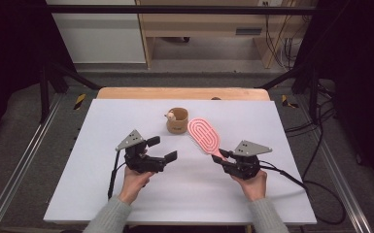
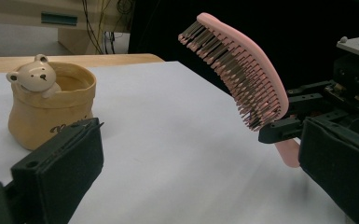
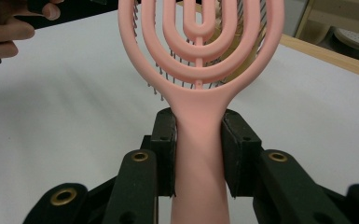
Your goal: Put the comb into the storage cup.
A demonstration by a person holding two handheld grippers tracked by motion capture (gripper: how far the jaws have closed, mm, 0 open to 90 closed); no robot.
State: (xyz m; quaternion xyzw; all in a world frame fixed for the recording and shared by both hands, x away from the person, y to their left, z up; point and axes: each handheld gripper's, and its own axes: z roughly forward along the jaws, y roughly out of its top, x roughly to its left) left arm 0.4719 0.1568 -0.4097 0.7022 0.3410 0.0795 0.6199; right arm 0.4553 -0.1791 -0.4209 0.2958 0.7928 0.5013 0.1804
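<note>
1. White table [image 1: 126, 194]: set on a wooden top, dark frame around, wooden furniture behind.
2. Pink hairbrush [image 1: 203, 135]: lifted off the surface, tilted, bristles facing down toward the left; head close to the cup, not touching.
3. Right gripper [image 1: 222, 156]: jaws clamped on both sides of the hairbrush handle [image 3: 199, 154].
4. Left gripper [image 1: 161, 149]: jaws spread wide, nothing between them, pointing toward the brush.
5. Tan cup [image 1: 177, 121]: bear figure [image 2: 33, 74] on rim, upright mid-table.

tan bear pot [image 1: 177, 121] upright mid-table; white table [image 1: 102, 184]; wooden desk [image 1: 209, 24] behind
</note>
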